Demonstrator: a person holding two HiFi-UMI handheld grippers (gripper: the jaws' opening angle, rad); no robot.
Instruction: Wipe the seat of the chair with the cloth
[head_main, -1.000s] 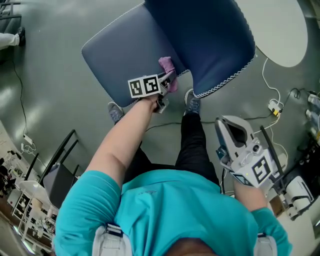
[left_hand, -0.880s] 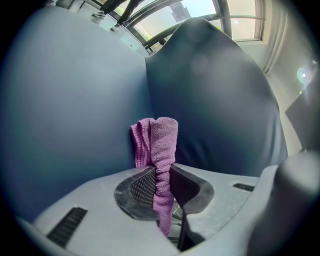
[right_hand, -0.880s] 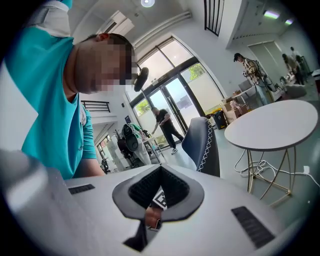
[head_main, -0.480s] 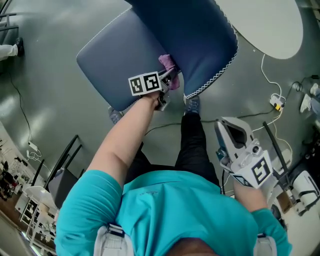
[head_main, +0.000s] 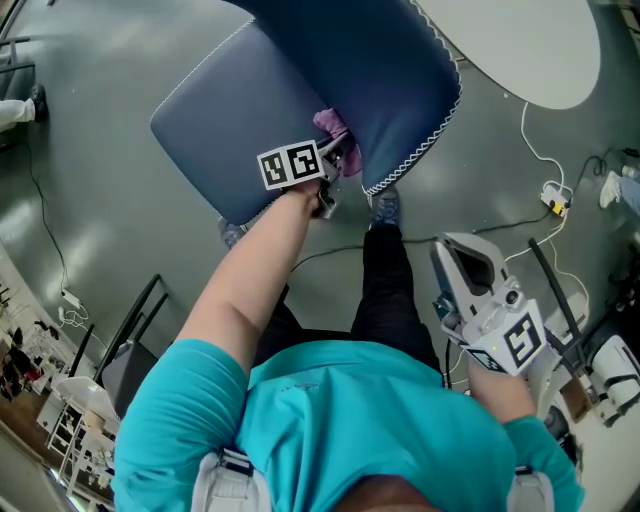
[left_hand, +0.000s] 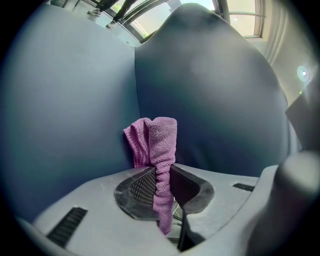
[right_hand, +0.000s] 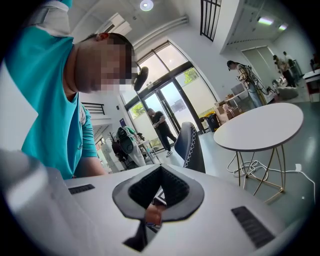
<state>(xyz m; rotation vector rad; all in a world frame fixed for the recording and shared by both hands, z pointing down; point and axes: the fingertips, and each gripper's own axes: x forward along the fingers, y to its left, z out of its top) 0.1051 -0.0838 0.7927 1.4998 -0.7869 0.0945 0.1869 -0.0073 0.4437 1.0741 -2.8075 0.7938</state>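
Note:
The blue padded chair seat (head_main: 225, 105) lies ahead of me, with its backrest (head_main: 350, 50) rising on the right. My left gripper (head_main: 338, 155) is shut on a purple cloth (head_main: 331, 127). The cloth is pressed into the crease where seat and backrest meet. In the left gripper view the cloth (left_hand: 156, 140) stands bunched between the dark pads of that left gripper (left_hand: 161, 182), blue upholstery (left_hand: 210, 95) filling the view behind. My right gripper (head_main: 462, 262) hangs by my right side, away from the chair. Seen in its own view, the right gripper (right_hand: 160, 175) is shut, pads meeting on nothing.
A round white table (head_main: 530, 45) stands right of the chair, with cables and a plug strip (head_main: 551, 207) on the grey floor below it. My shoes (head_main: 385, 208) are under the seat's front edge. A black metal frame (head_main: 125, 315) stands at lower left. People stand far off by the glass doors (right_hand: 160, 122).
The chair's backrest has shifted left in the head view. The left gripper with the cloth has edged slightly up along the crease. The right gripper has stayed put.

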